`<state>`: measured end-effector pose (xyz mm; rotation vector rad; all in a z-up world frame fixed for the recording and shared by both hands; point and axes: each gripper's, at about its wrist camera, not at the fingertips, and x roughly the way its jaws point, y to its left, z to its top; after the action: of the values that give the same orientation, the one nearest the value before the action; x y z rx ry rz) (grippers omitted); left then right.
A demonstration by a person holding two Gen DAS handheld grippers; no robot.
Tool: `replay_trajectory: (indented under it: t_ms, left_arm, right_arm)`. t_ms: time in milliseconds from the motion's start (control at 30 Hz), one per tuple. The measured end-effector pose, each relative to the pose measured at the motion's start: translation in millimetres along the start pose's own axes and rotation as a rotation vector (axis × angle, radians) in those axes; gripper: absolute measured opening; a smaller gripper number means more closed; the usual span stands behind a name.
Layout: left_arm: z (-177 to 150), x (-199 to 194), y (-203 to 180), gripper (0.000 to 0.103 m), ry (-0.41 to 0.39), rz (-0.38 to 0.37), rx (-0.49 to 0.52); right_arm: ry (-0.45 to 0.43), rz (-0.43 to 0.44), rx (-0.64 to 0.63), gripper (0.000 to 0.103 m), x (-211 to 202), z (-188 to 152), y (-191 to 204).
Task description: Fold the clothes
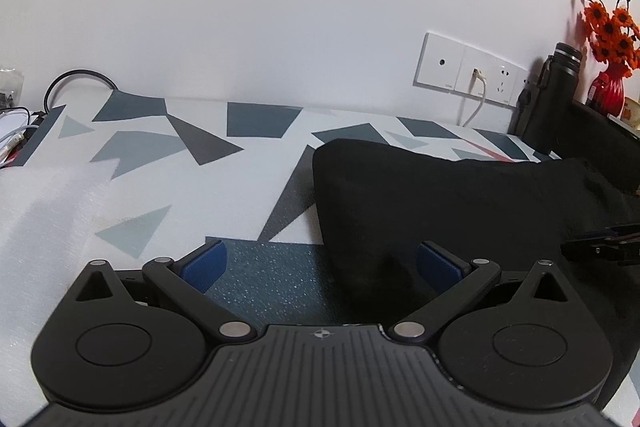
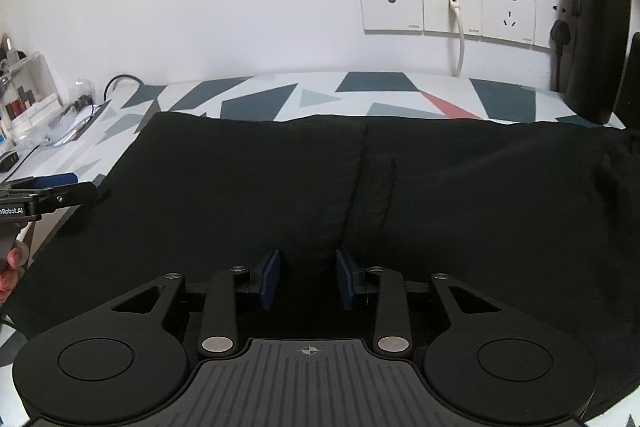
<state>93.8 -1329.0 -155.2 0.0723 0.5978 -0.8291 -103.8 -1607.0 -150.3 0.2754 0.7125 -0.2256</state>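
— Black clothes [image 2: 280,187] lie spread flat on the counter [image 1: 260,155] with the triangle-pattern cover. What do you think could go wrong?

— The left gripper [image 1: 318,261] is wide open and holds nothing. It sits at the left edge of the cloth. Only one blue pad [image 1: 434,267] is over the cloth; the other is over bare cover. If it shuts like that, I think it may catch just a thin bit, and the fold could slip out.

— And the other one?

— The right gripper [image 2: 307,277] is partly open, low over the cloth near its front edge. I cannot tell if any cloth is between its pads. Black on black hides it.

— Anything else to worry about?

— A black bottle [image 2: 600,27] stands at the back right, near the cloth. A big swing could knock it.

— What does one view show that the other does not?

— The left view shows orange flowers [image 1: 610,27] in a red vase [image 1: 608,91] and a white foam sheet [image 1: 48,211]. The right view shows a seam down the cloth, a clear box [image 2: 28,91], and a hand [image 2: 10,267] holding the left gripper.
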Motion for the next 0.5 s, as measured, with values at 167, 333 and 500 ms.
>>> replay_trajectory:
  t_ms: [167, 333, 500]
  left_arm:
    - [-0.9, 2.2, -1.4, 0.103, 0.02, 0.003, 0.004]
    - [-2.0, 4.1, -3.4, 0.103, 0.041, -0.001, 0.011]
    - [-2.3, 3.1, -7.3, 0.103, 0.043, -0.016, 0.028]
  right_arm:
    - [-0.011, 0.007, 0.001, 0.019, -1.3, -1.4, -0.9]
    - [-0.03, 0.027, 0.024, 0.016, -3.1, -4.2, -5.4]
    - [-0.076, 0.045, 0.06, 0.011, -15.1, -4.4, -7.9]
